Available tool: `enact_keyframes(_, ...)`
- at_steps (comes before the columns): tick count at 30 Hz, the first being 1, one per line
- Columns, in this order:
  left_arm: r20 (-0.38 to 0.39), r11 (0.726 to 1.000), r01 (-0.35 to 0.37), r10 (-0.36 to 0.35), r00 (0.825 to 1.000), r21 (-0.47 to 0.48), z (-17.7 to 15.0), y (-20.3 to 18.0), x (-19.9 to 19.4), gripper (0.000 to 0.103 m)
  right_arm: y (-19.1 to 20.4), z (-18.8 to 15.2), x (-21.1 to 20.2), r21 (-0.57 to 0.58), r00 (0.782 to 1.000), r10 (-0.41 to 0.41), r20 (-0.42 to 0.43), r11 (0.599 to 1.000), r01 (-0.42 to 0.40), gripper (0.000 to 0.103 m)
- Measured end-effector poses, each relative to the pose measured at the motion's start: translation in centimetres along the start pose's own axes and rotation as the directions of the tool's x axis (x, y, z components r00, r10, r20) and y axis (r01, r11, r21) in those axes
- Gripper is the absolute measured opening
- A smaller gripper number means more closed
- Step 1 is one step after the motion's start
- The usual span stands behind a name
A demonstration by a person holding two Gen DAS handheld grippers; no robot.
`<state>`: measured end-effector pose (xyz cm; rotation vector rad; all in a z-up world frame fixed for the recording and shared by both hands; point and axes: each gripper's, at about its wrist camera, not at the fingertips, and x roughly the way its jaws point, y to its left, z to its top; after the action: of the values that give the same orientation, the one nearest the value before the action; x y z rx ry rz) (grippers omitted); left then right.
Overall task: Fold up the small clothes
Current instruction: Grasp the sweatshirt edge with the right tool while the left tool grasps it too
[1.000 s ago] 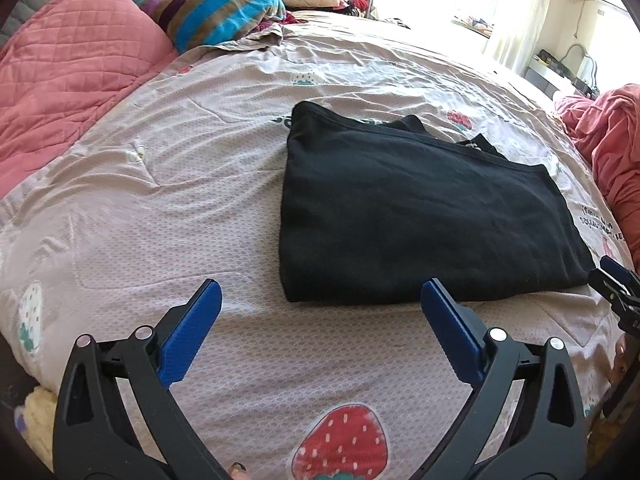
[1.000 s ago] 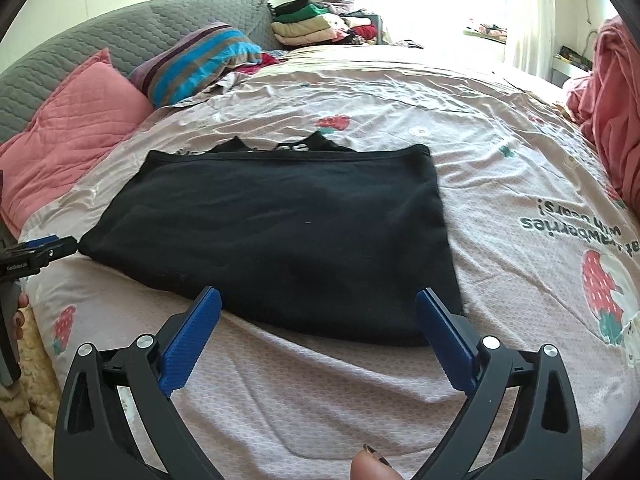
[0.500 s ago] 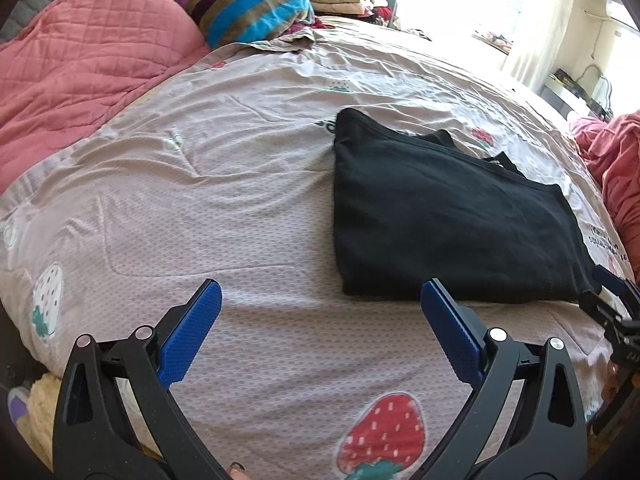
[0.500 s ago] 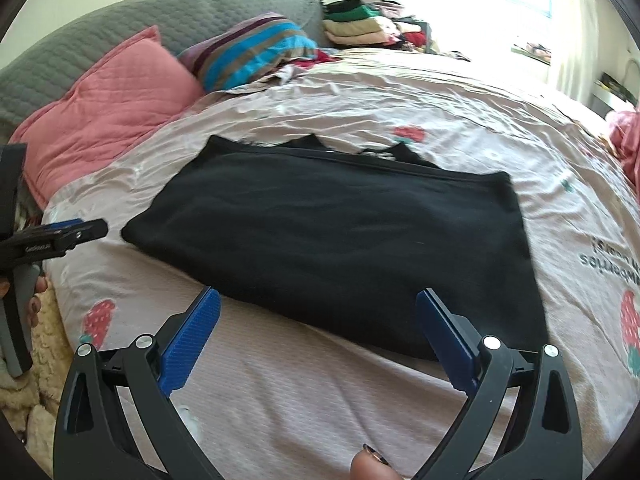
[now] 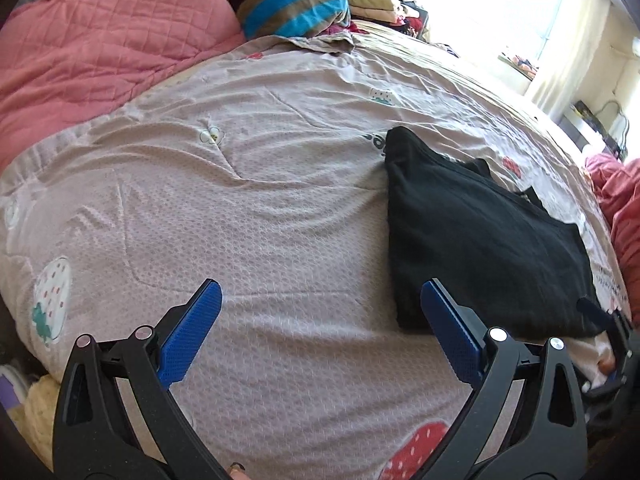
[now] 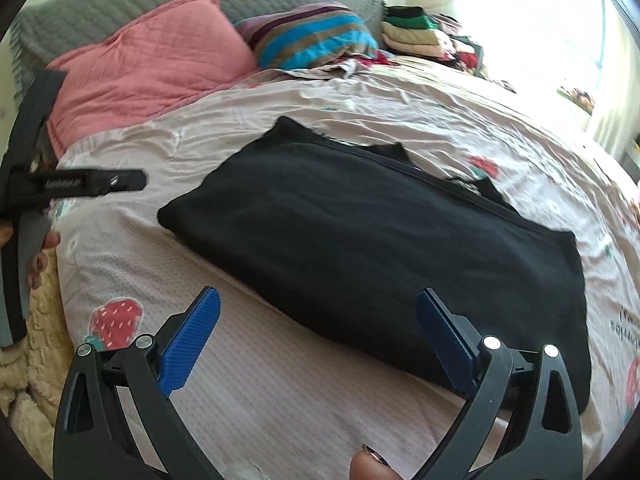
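A black garment (image 6: 380, 236) lies folded flat on the bed's strawberry-print cover (image 6: 280, 380); in the left wrist view it (image 5: 480, 240) sits to the right. My left gripper (image 5: 320, 320) is open and empty, over bare cover just left of the garment's near-left corner. My right gripper (image 6: 320, 324) is open and empty, just short of the garment's near edge. The left gripper also shows at the left edge of the right wrist view (image 6: 80, 184).
A pink quilted pillow (image 6: 152, 68) and a striped pillow (image 6: 316, 36) lie at the head of the bed. Stacked folded clothes (image 6: 412, 32) sit at the far side. A pink blanket (image 5: 624, 216) lies to the right.
Both grippers have swung left. The garment has slid rightwards in both views. The left gripper now faces bare cover rather than the garment. Both stay open.
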<state>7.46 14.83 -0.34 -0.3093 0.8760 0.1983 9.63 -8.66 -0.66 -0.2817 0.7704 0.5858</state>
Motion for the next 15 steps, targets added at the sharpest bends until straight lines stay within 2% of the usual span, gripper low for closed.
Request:
enact_keyframes(6,-0.022,1.0,0.011,-0.011,1.0,-0.011,2.0,0.3,1.9,0.093,2.9,1.3,2.8,-0.112,0.999,-0.046,-0.007,0.993,0.044,0.098)
enact_keyframes(15,-0.062,1.0,0.025,-0.025,0.998,-0.003,4.7,0.0,5.1,0.093,6.7,2.5,7.4,-0.287,0.992,-0.127,-0.019,0.951,0.116,0.098)
